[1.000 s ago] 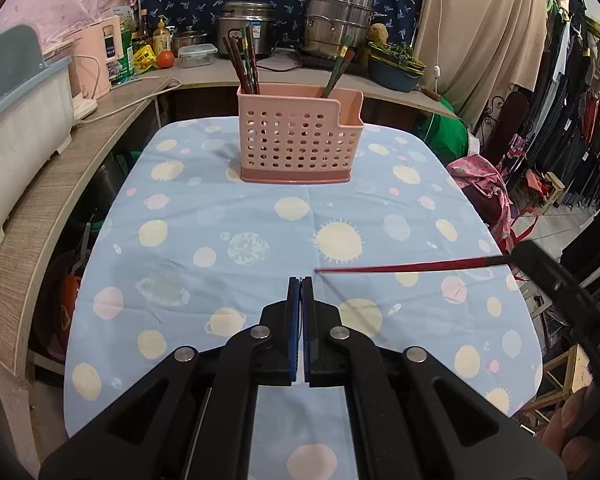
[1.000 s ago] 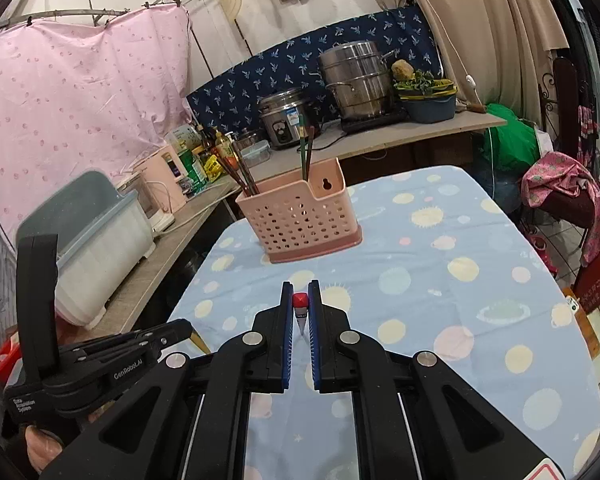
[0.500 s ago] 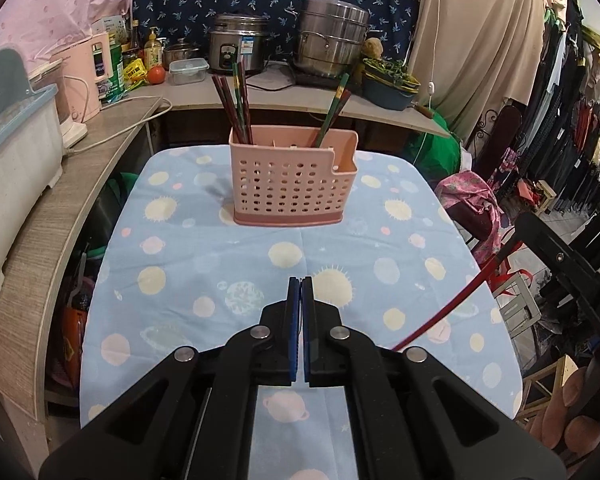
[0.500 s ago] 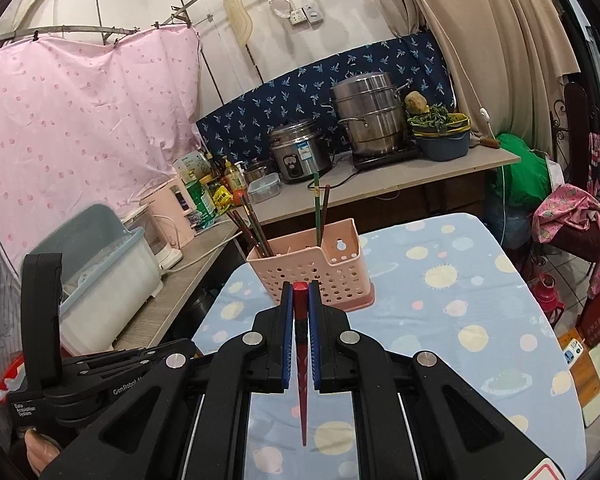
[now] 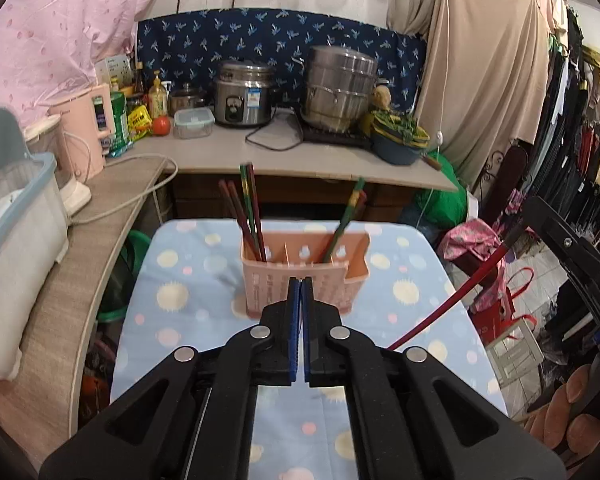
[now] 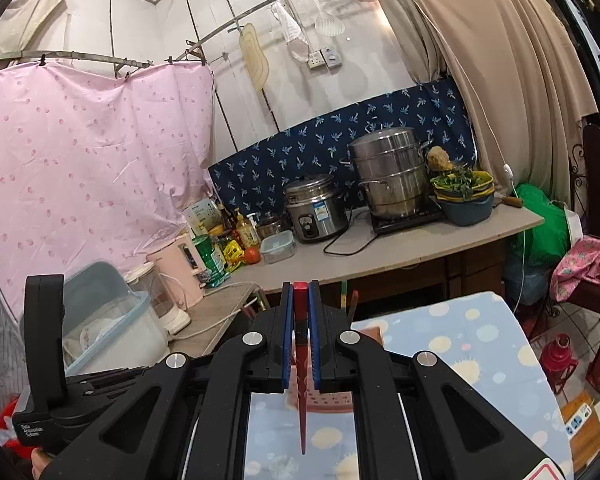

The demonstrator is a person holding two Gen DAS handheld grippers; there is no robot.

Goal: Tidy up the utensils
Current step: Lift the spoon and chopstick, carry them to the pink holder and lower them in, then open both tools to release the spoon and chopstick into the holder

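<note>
1. Left gripper (image 5: 300, 284): blue pads pressed together, nothing between them; raised above the spotted tablecloth (image 5: 180, 292).
2. Right gripper (image 6: 300, 292): clamped on a red chopstick (image 6: 301, 364) near its blunt end, tapered tip hanging toward 6 o'clock over the cloth.
3. Same chopstick in left view: slanting in from 3 o'clock.
4. Pink perforated utensil caddy (image 5: 328, 272): standing on the cloth at 12 o'clock of left gripper.
5. Chopsticks in caddy (image 5: 252, 216): upright, leaning, in left and middle compartments.
</note>
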